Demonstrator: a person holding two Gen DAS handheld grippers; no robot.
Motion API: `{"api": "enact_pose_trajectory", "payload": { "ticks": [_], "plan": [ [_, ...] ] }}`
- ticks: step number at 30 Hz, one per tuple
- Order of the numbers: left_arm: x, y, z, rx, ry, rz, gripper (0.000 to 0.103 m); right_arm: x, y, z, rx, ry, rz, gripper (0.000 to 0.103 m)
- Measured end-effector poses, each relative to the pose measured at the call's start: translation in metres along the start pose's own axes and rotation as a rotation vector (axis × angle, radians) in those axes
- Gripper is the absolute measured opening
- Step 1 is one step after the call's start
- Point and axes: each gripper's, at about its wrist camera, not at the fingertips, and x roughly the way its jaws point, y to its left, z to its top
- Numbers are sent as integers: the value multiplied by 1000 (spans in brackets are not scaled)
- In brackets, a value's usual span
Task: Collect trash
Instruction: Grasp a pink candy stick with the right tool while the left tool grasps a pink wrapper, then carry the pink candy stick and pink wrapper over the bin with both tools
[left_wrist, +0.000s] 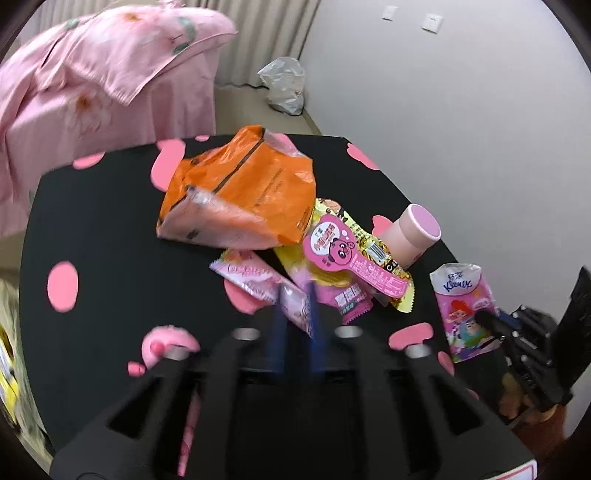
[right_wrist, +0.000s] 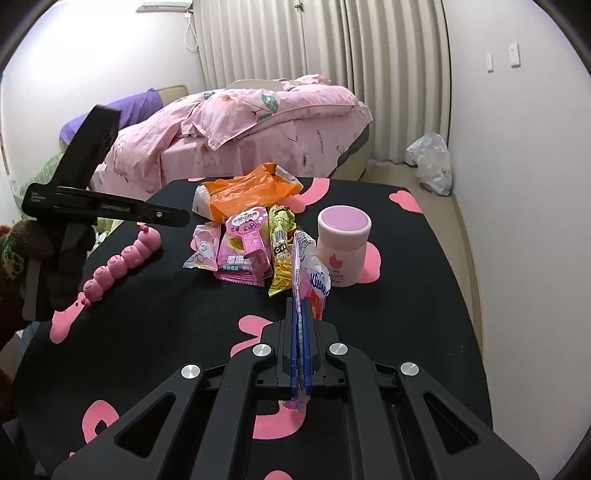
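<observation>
A pile of wrappers lies on the black table (left_wrist: 110, 229) with pink spots: an orange bag (left_wrist: 240, 192), a yellow wrapper (left_wrist: 373, 258), a pink bear tag (left_wrist: 351, 258) and pink wrappers (left_wrist: 251, 277). My left gripper (left_wrist: 297, 306) is blurred, its blue fingers close together around a pink wrapper (left_wrist: 295, 306). My right gripper (right_wrist: 300, 314) is shut on a Kleenex tissue pack (right_wrist: 312, 273) and holds it upright above the table; the pack also shows in the left wrist view (left_wrist: 461, 306). The pile shows in the right wrist view too, with the orange bag (right_wrist: 247, 192).
A pink jar (right_wrist: 343, 247) stands right of the pile. A pink caterpillar toy (right_wrist: 110, 269) lies on the table's left. A bed with pink bedding (right_wrist: 240, 122) is behind, and a clear plastic bag (right_wrist: 432, 162) sits on the floor by the wall.
</observation>
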Motion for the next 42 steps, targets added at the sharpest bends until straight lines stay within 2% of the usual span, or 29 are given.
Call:
{"api": "enact_pose_trajectory", "payload": {
  "ticks": [1, 6, 9, 10, 11, 13, 14, 20, 25, 33, 42],
  "plan": [
    [0, 1, -2, -15, 6, 1, 50, 0, -1, 0, 4, -1, 1, 5],
    [25, 4, 8, -106, 22, 88, 51, -1, -1, -2, 18, -6, -3, 5],
    [41, -8, 13, -66, 30, 173, 50, -3, 2, -4, 15, -9, -21, 5],
    [43, -11, 11, -45, 36, 177, 41, -4, 4, -4, 17, -10, -18, 5],
    [45, -16, 8, -16, 49, 178, 25, -5, 5, -5, 18, -10, -14, 5],
    [45, -17, 0, -5, 71, 143, 11, -5, 6, -4, 12, -9, -17, 5],
    [43, -16, -4, -9, 70, 133, 10, -4, 7, -4, 8, -8, -19, 5],
    [-6, -15, -31, -16, 13, 55, 9, -7, 19, 5, -14, -25, -1, 5],
    [-54, -14, -51, 2, -50, 36, 9, -12, 41, 18, -71, -43, 19, 5],
    [-122, 27, -70, -53, -172, 105, 9, -9, 99, 52, -171, -75, 76, 5],
    [-174, 95, -105, -167, -251, 205, 9, 2, 173, 81, -251, -82, 183, 5]
  ]
}}
